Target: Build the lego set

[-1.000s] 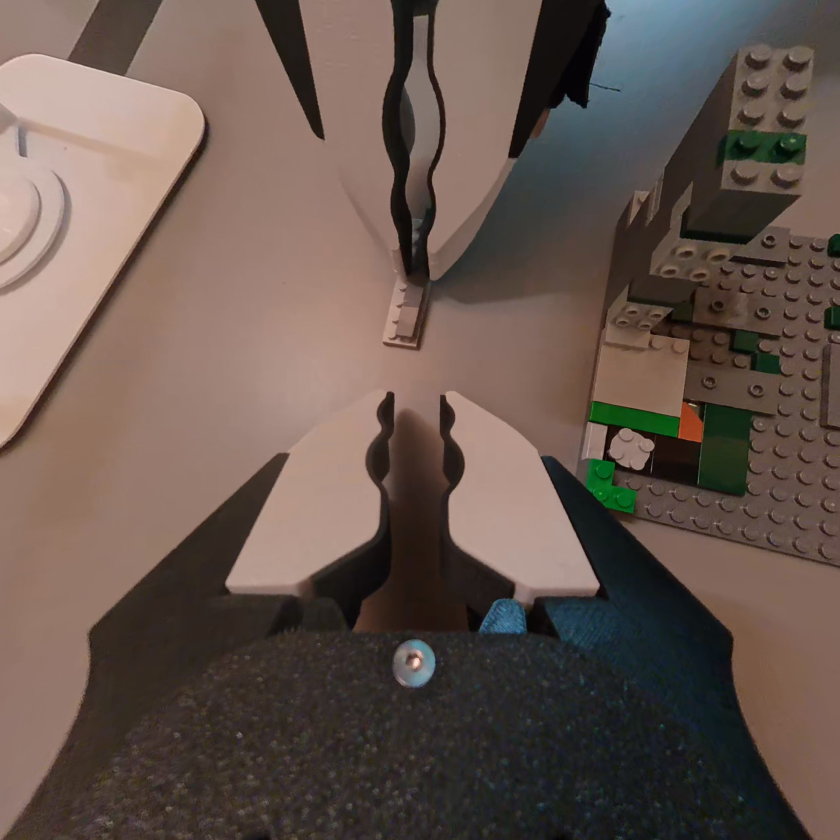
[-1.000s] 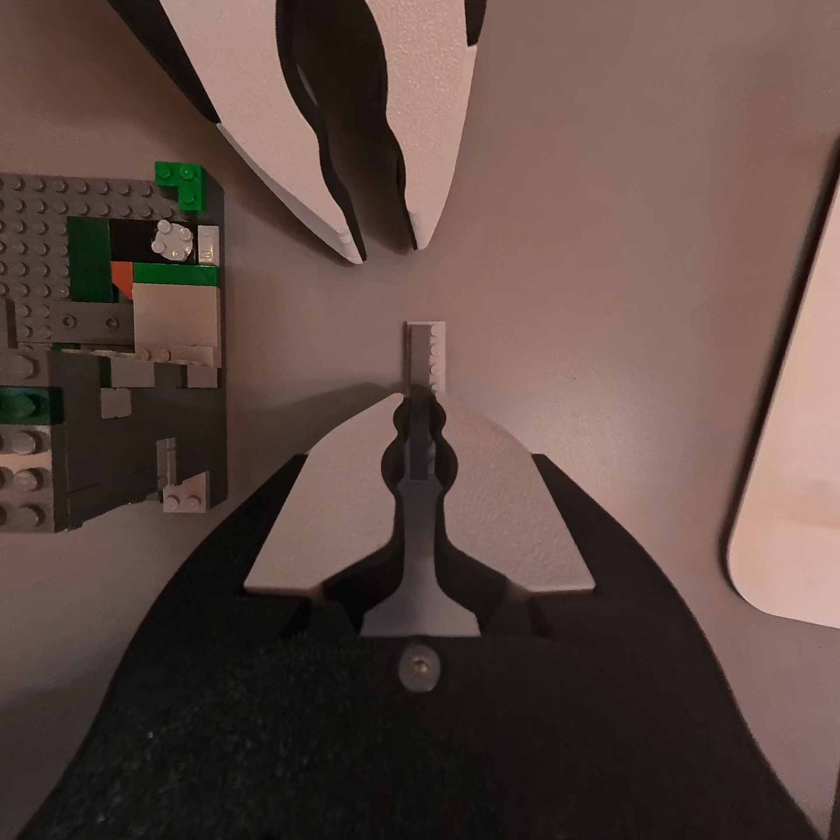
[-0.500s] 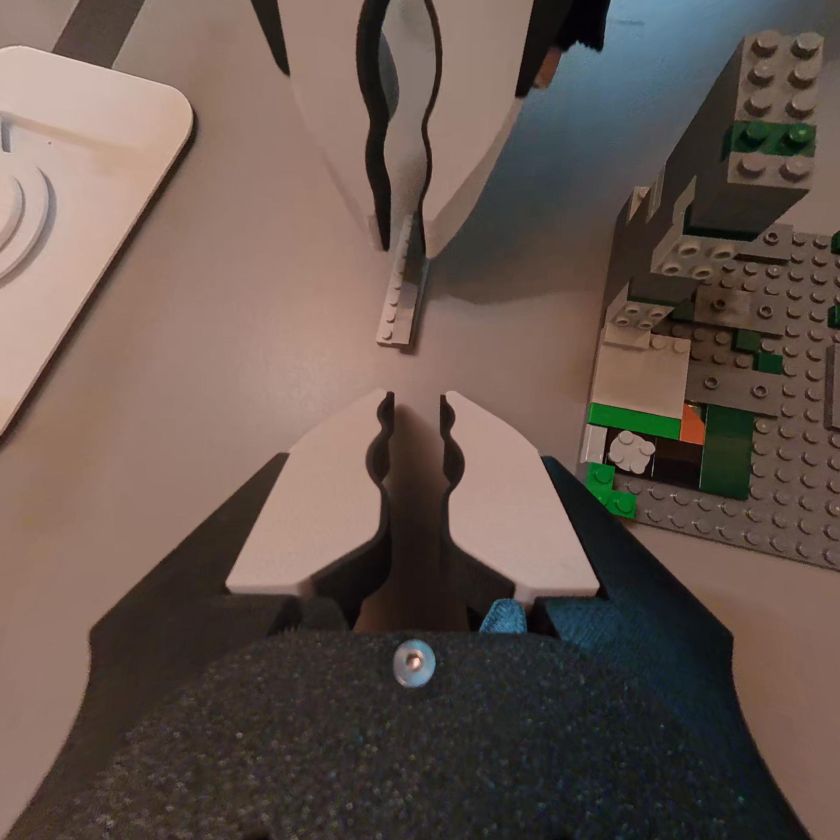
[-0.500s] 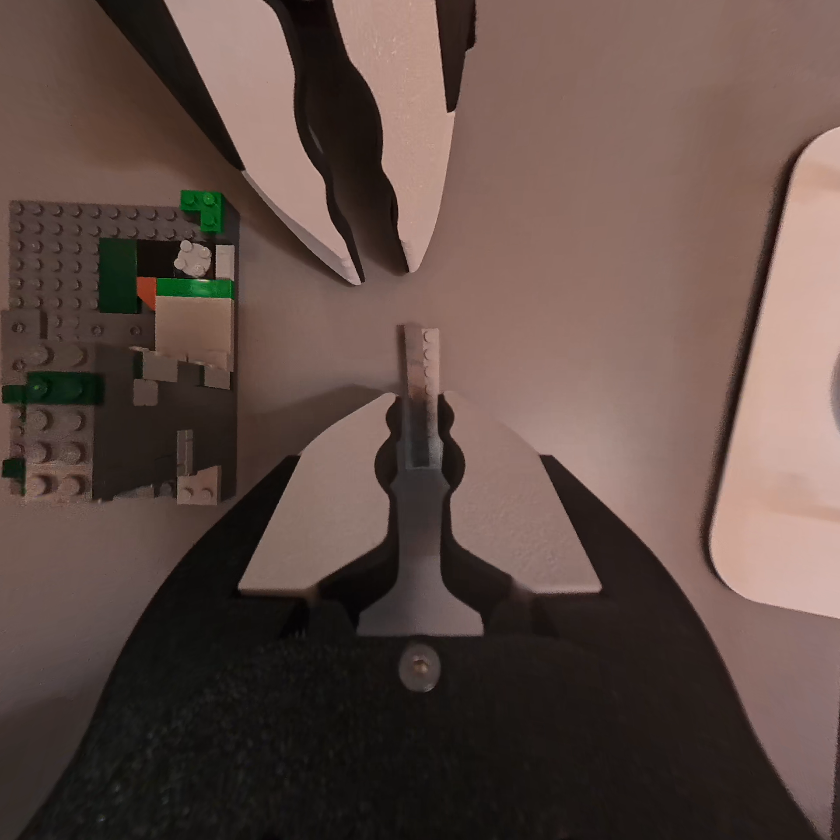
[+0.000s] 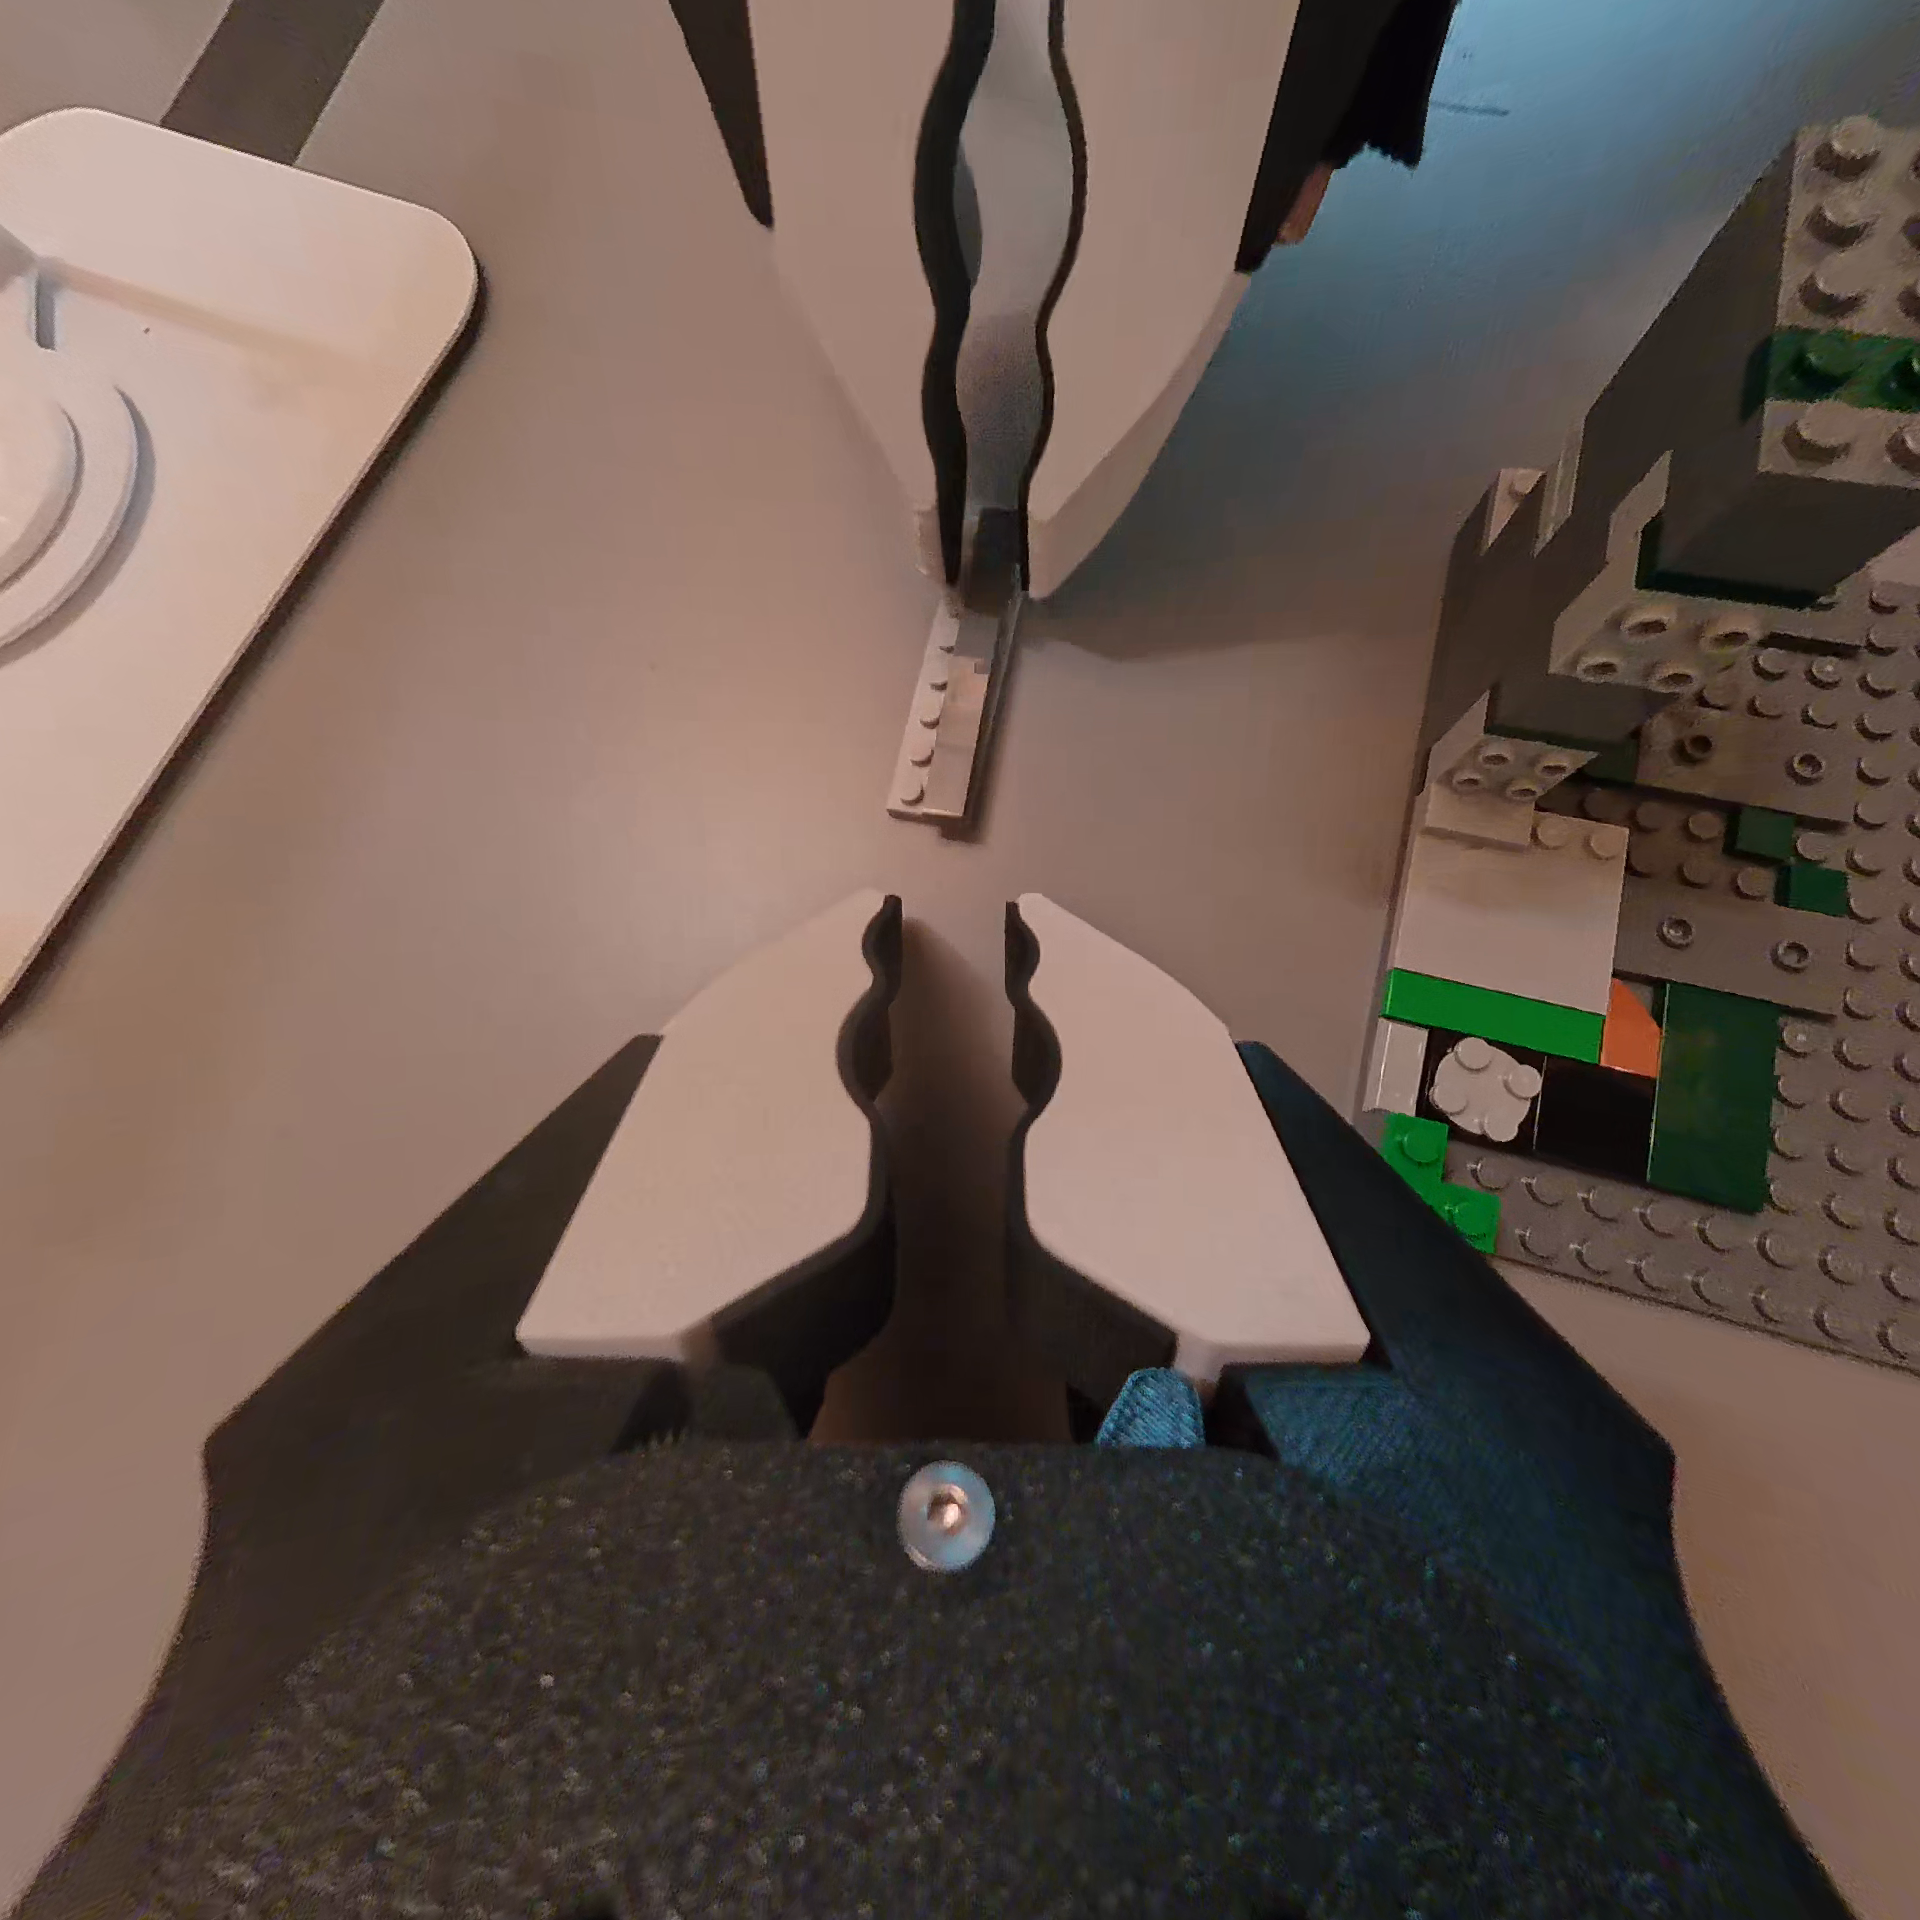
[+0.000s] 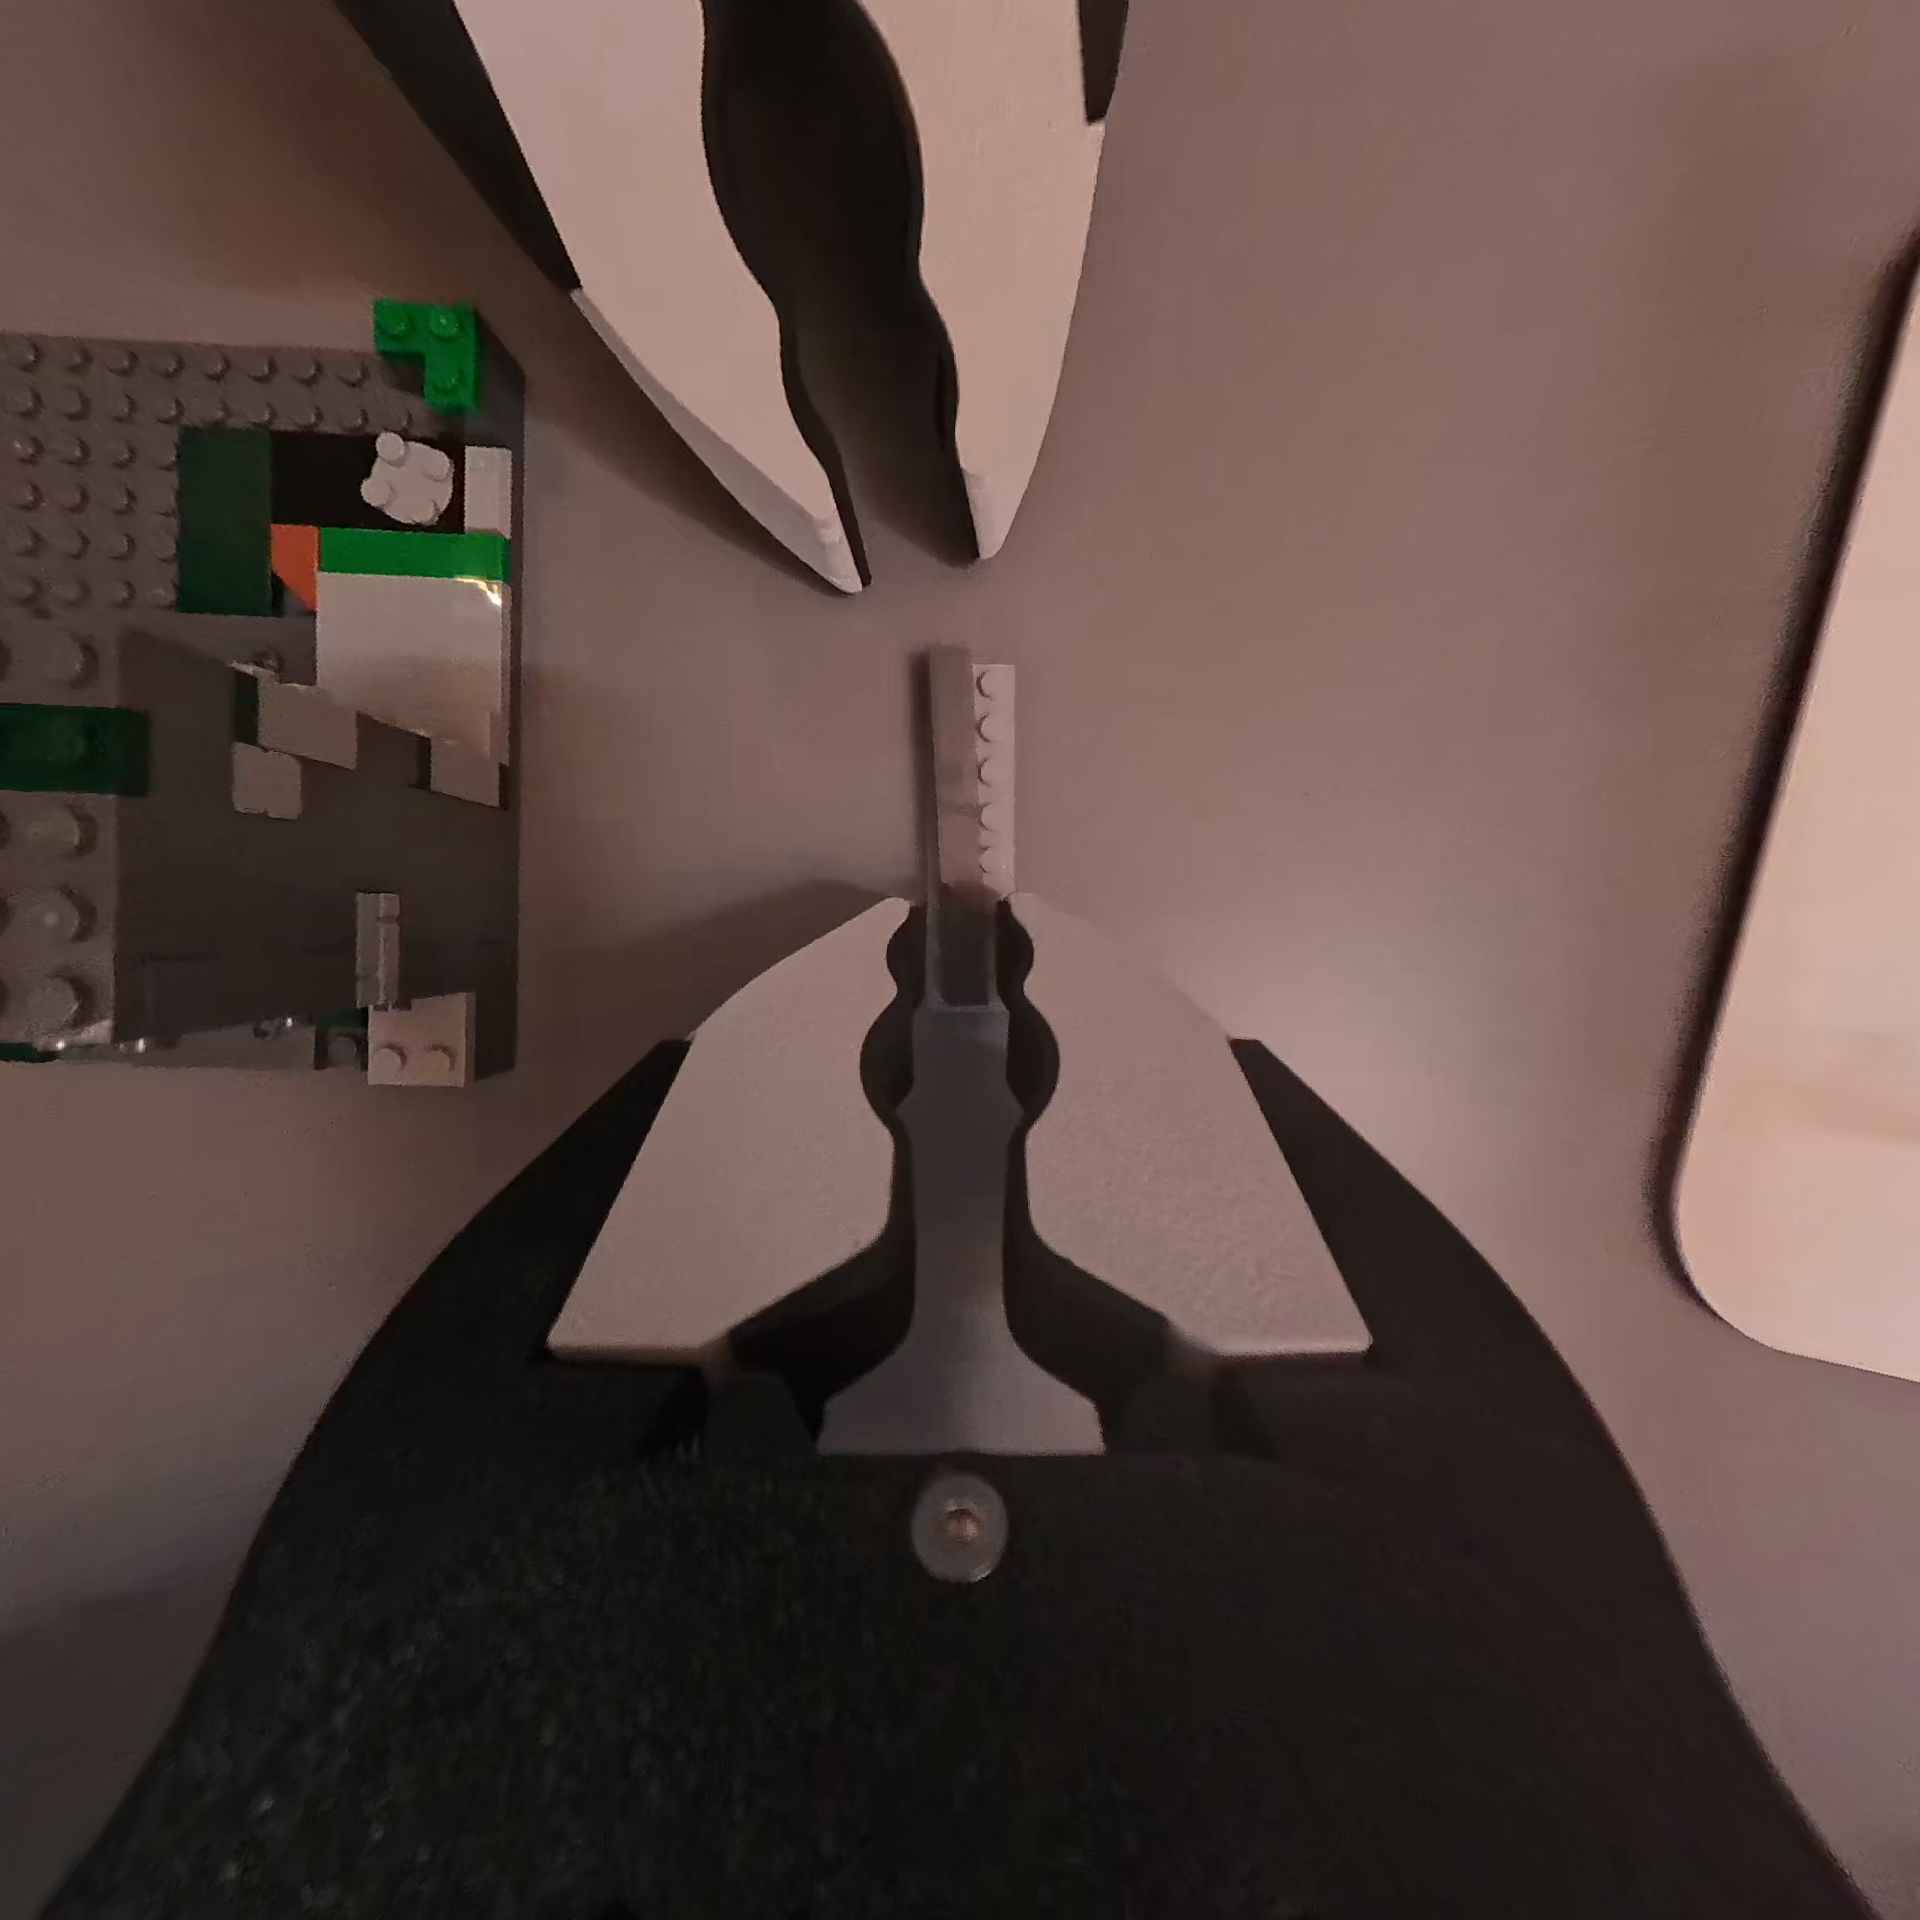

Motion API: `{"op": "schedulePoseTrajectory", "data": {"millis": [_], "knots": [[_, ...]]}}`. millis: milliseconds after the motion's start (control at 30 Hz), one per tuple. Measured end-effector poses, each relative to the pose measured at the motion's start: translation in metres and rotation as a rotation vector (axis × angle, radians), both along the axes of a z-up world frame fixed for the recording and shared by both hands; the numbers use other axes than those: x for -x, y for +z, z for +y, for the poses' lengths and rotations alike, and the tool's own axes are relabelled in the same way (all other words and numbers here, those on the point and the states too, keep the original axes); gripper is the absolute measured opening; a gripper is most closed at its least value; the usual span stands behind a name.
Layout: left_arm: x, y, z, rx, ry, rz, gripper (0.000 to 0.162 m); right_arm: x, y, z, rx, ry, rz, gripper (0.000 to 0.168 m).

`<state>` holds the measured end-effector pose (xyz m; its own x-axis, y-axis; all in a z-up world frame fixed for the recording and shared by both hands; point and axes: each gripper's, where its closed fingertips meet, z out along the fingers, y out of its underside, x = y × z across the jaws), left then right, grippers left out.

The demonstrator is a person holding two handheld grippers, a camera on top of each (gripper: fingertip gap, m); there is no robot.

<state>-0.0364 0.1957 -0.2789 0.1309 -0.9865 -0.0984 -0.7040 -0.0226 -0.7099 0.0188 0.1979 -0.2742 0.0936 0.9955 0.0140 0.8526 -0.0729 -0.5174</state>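
My right gripper point(image 6: 958, 902) is shut on one end of a long, thin grey plate point(image 6: 968, 771), which sticks out forward and is tilted on its edge just above the table. In the left wrist view the plate point(image 5: 943, 719) points at my left gripper point(image 5: 952, 912), which is narrowly open and empty a short way from the plate's free end. The right gripper also shows in the left wrist view point(image 5: 982, 582), and the left gripper in the right wrist view point(image 6: 914, 571). The part-built grey and green model point(image 5: 1714, 935) stands on a grey baseplate point(image 5: 1829, 1278) to the side, and shows in the right wrist view point(image 6: 312, 727).
A white rounded tray point(image 5: 208, 395) lies on the table opposite the model, and its edge shows in the right wrist view point(image 6: 1849, 935). A grey tower with a green band point(image 5: 1849, 343) rises at the model's far end. Bare table lies between the grippers. My right fingertips sit around 6 cm from my left ones.
The right gripper has shifted and tilted with the plate in its grip, so more of the plate's length shows. The left gripper has kept its opening and place.
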Motion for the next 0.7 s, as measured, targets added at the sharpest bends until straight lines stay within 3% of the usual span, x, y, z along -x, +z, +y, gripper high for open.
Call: {"op": "schedulePoseTrajectory", "data": {"millis": [700], "knots": [[-0.0006,-0.0002,-0.0019,0.011,-0.007,-0.008,0.017,-0.0015,-0.0022,-0.0025,-0.029,-0.005,-0.008,0.01]]}}
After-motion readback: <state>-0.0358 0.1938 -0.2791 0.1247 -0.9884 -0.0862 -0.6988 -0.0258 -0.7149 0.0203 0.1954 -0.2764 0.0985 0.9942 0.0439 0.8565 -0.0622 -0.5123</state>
